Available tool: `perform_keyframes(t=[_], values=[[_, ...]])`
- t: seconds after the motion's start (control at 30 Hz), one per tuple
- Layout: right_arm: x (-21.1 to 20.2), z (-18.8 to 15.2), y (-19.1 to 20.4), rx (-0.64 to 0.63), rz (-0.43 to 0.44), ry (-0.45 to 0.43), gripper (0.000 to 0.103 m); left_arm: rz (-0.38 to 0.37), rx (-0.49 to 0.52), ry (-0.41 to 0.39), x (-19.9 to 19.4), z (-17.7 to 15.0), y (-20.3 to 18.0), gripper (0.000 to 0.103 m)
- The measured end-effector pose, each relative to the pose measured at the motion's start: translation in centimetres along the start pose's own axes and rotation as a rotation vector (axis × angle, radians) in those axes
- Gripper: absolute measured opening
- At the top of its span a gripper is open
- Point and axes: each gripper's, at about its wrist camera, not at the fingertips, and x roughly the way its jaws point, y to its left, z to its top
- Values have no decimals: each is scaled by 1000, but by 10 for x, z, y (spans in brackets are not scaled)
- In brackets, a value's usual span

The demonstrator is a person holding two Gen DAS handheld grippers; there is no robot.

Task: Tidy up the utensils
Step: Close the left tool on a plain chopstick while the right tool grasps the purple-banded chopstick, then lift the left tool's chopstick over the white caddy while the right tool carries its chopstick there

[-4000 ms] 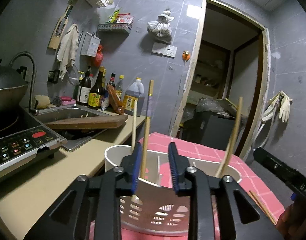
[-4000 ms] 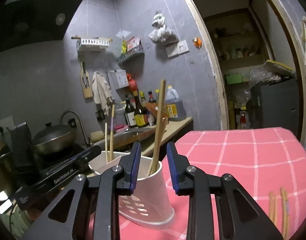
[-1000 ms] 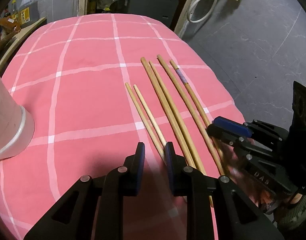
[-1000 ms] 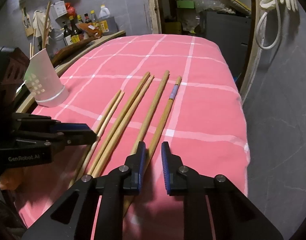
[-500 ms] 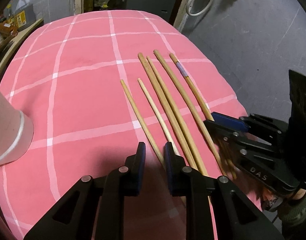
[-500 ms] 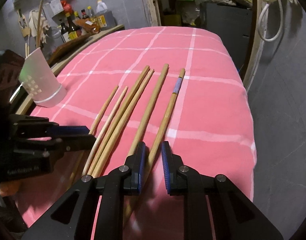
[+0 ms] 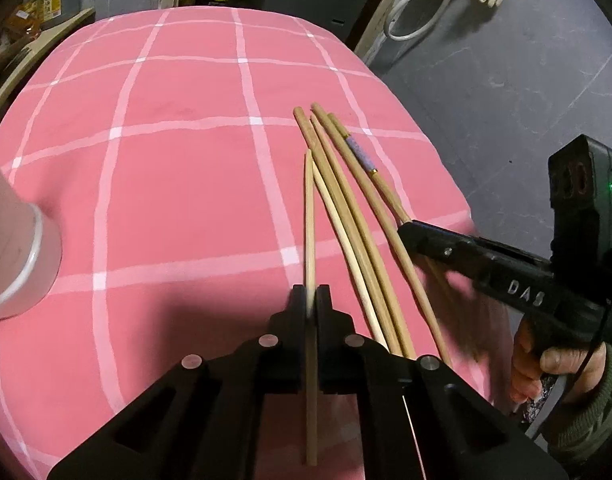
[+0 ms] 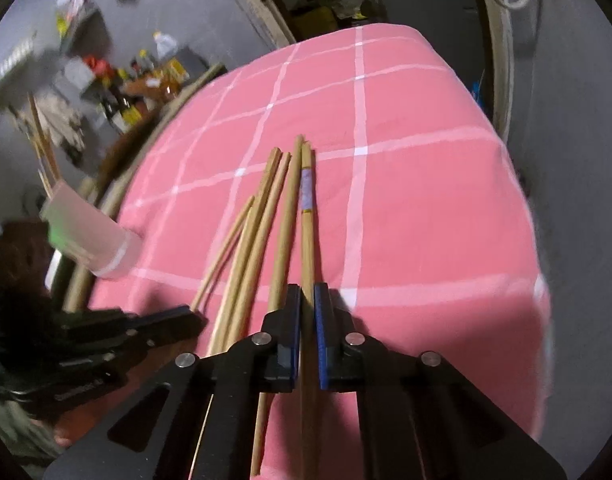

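Pink checked tablecloth (image 7: 178,184) carries the loose wooden chopsticks. Left gripper (image 7: 310,304) clenched on a thin pale chopstick (image 7: 309,216); right gripper (image 8: 307,328) clenched on the purple-banded chopstick (image 8: 307,216). White utensil holder (image 8: 90,236) stands well apart.

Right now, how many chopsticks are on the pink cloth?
6: a thin chopstick in the left gripper, a banded chopstick in the right gripper, and four loose chopsticks fanned between them.
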Motion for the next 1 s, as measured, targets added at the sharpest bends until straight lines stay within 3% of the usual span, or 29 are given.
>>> perform_keyframes(t=[0.13, 0.23, 0.57, 0.7, 1.0], values=[[-14, -10, -6, 74, 76, -65, 5, -9, -2, -38, -10, -7, 3, 3], [-28, -15, -2, 94, 119, -133, 5, -12, 0, -119, -28, -13, 6, 3], [-66, -19, 76, -69, 246, -551, 5, 32, 25, -528, -99, -32, 3, 3], [-61, -13, 106, -110, 316, -650, 5, 72, 13, -686, -134, -40, 15, 3], [-41, 14, 172, -176, 475, -794, 5, 171, -103, -924, -207, -41, 82, 3]])
